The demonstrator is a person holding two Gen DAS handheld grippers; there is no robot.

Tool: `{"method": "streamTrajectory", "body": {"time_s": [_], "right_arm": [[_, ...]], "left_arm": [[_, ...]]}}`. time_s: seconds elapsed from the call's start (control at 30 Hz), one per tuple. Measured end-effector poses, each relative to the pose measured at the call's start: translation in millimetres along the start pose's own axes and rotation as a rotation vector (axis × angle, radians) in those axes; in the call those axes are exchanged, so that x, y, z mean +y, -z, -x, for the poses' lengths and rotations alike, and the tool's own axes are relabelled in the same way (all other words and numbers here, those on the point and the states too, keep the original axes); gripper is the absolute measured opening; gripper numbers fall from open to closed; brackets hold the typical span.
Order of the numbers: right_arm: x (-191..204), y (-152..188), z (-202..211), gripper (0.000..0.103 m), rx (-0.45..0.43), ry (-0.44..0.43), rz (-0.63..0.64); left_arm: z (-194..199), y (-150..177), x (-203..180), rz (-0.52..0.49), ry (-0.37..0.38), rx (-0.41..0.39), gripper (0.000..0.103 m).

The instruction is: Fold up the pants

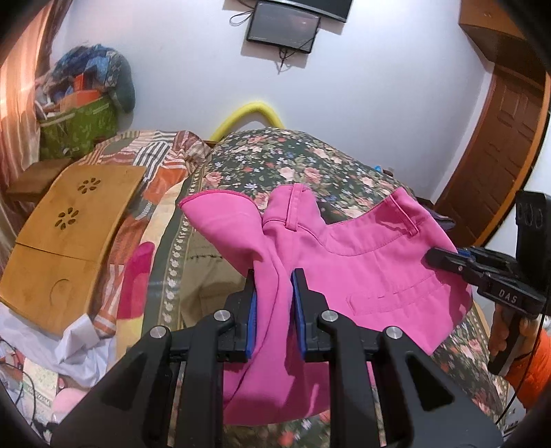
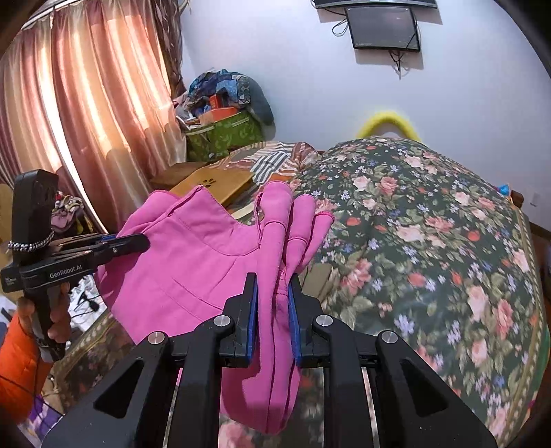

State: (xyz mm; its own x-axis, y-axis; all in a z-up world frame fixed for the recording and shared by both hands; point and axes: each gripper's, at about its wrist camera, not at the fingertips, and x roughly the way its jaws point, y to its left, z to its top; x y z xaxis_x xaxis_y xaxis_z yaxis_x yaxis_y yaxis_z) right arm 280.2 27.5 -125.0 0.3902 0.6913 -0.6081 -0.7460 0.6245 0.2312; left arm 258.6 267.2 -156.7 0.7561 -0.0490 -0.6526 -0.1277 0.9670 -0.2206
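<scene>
The left tool [image 1: 273, 310] is squeezed tight on a bunch of the pink pants [image 1: 361, 272]. The cloth is pinched between its two blue pads [image 1: 253, 320] and hangs down below them. Left of this tool, a flat wooden board [image 1: 69, 234] with flower-shaped holes lies on a striped blanket [image 1: 151, 151]. Past the board, far in the corner, sits a green bag [image 1: 79, 127] stuffed with clothes. Straight ahead of the tool, the top of the pants is spread out wide, with a belt loop [image 1: 296, 206] sticking up. Under the pants is the bed with a flowery cover [image 1: 286, 158]. Behind the bed a yellow loop [image 1: 251, 115] peeks up by the white wall, and a dark screen [image 1: 282, 29] hangs high on that wall. To the right of this tool, the other tool bites the far edge of the pants.

The right tool [image 2: 272, 310] is also shut tight on the pink pants [image 2: 193, 262]. Folds of cloth stick up in front of it like fingers, and more hangs below. To its left, the left tool [image 2: 132, 243] holds the other side of the pants, with a hand [image 2: 56, 312] in an orange sleeve [image 2: 17, 365] on its handle. So the pants are stretched between the two tools, lifted just over the bed. Pink curtains [image 2: 86, 113] hang far to the left. To the right of this tool the flowery cover [image 2: 430, 241] fills the view.
</scene>
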Motion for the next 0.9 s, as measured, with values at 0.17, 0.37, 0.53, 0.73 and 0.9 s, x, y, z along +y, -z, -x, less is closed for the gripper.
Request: {"method": "streamTrajectory", "body": {"time_s": [0.17, 0.37, 0.53, 0.73, 0.9], "right_arm": [[-3, -9, -32, 0.014, 0.006, 0.023, 0.011], [-11, -6, -78, 0.014, 0.062, 0.045, -0.020], [-13, 7, -109, 0.015, 0.139, 0.079, -0.014], [-24, 19, -118, 0.021, 0.212, 0.094, -0.011], [-29, 26, -110, 0.025, 0.239, 0.183, 0.019]], "left_arm": [[-34, -9, 25, 0.027, -0.026, 0.008, 0.018], [-84, 2, 48, 0.033, -0.072, 0.081, 0.018], [-104, 17, 65, 0.056, -0.093, 0.134, 0.024], [-90, 22, 79, 0.077, -0.138, 0.120, 0.038], [-83, 28, 98, 0.114, -0.215, 0.140, 0.038]]}}
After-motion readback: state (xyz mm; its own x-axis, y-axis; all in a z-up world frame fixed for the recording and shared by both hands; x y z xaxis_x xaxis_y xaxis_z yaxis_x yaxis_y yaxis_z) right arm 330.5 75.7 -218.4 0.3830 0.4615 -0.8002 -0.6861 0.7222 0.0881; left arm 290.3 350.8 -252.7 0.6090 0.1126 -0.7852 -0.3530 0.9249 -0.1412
